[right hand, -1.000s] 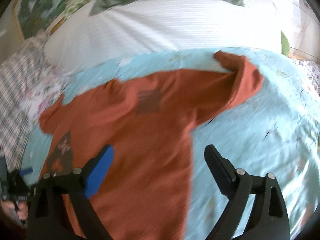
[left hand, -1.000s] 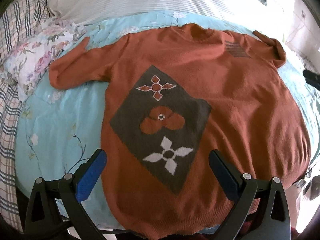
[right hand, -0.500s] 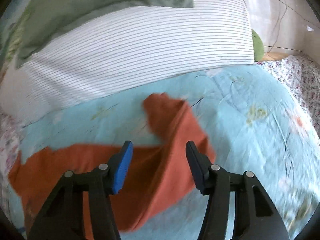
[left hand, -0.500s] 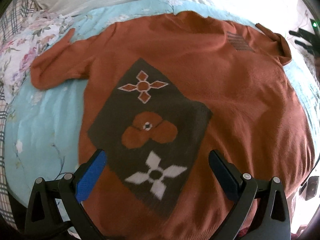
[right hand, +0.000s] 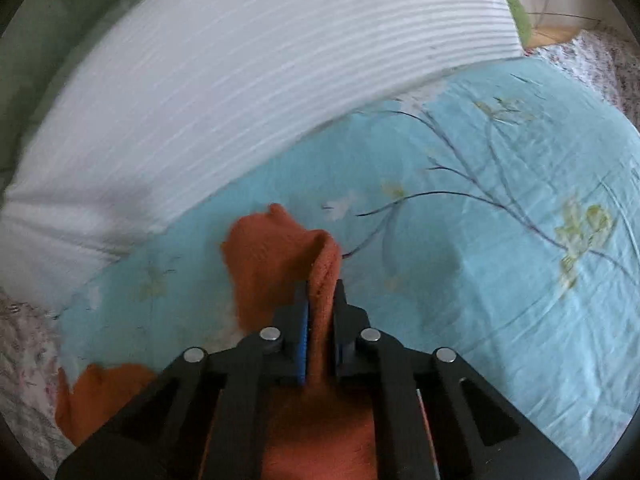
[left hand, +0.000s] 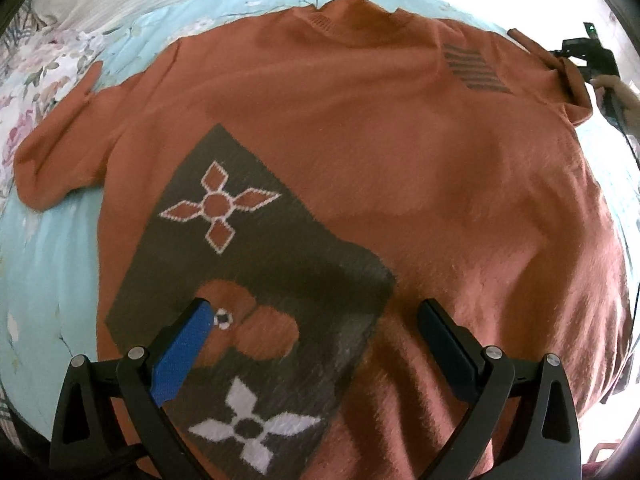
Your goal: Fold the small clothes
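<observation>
1. The rust-orange sweater [left hand: 400, 152] lies spread flat, front up, on a light blue bedspread [left hand: 52, 280] printed with thin branches and pale blossoms. A dark diamond panel [left hand: 280, 264] on its chest carries three flower motifs, and a small patch of dark stripes [left hand: 476, 66] sits near one shoulder.
2. One sleeve [left hand: 68, 148] stretches out across the bedspread toward the left of the left wrist view. The other sleeve's cuff [right hand: 280, 256] is bunched and lifted off the cover, as the right wrist view shows.
3. Beyond the bedspread lies a white bolster with fine grey stripes [right hand: 248, 80], with a green cloth [right hand: 48, 20] behind it. A floral-print cloth [left hand: 36, 80] borders the blue cover at the sleeve side.
4. No container shows in either view.
5. The right gripper [right hand: 320, 292] has just been closing, and its jaws now pinch the raised cuff, a fold of knit squeezed upright between the blue pad [right hand: 305, 332] and the black one.
6. In the left wrist view that same gripper [left hand: 588, 60] shows at the far edge by the sleeve end, with part of the person's hand [left hand: 624, 96] behind it.
7. The left gripper [left hand: 312, 316] hangs over the diamond panel with its jaws spread wide and nothing between them; whether its tips touch the knit cannot be told.
</observation>
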### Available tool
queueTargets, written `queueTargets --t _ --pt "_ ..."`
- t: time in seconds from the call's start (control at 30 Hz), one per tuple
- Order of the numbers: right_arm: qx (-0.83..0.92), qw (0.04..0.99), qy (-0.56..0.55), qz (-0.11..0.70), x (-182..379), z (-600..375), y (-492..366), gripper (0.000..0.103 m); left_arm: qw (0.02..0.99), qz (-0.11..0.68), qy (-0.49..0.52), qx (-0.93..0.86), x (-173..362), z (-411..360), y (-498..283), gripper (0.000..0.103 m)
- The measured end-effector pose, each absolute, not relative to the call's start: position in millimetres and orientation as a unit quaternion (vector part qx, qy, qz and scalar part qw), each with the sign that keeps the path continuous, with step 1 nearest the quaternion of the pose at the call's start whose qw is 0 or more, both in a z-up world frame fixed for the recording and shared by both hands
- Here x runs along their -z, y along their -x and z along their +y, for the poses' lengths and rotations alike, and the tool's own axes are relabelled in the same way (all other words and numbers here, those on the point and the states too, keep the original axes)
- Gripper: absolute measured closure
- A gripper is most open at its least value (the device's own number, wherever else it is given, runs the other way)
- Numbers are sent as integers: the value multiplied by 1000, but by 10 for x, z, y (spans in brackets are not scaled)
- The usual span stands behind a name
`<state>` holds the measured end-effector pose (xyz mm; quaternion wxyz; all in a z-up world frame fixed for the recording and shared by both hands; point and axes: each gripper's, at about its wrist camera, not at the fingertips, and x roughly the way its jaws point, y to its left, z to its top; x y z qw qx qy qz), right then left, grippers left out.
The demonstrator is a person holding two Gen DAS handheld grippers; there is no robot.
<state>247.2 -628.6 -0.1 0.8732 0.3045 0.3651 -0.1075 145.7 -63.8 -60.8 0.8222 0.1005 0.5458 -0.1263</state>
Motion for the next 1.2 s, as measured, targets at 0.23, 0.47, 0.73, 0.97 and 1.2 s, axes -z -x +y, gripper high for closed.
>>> queueTargets --t 0.23,0.47,0.73,0.97,1.2 --pt "4 892 -301 338 -291 -5407 -2224 95 828 536 -93 135 576 -617 -1394 1" --pt "-113 881 -331 319 -329 -4291 -2178 96 835 526 -59 149 441 -495 -1379 1" --pt "-211 857 -324 341 4 -3046 -2333 96 856 499 4 131 247 -109 -1373 1" --pt "-271 839 -320 347 275 -2482 -2290 96 855 504 29 118 316 169 -1360 1" --pt "-285 825 -292 391 543 -2291 -2184 90 856 501 57 116 359 329 -1387 1"
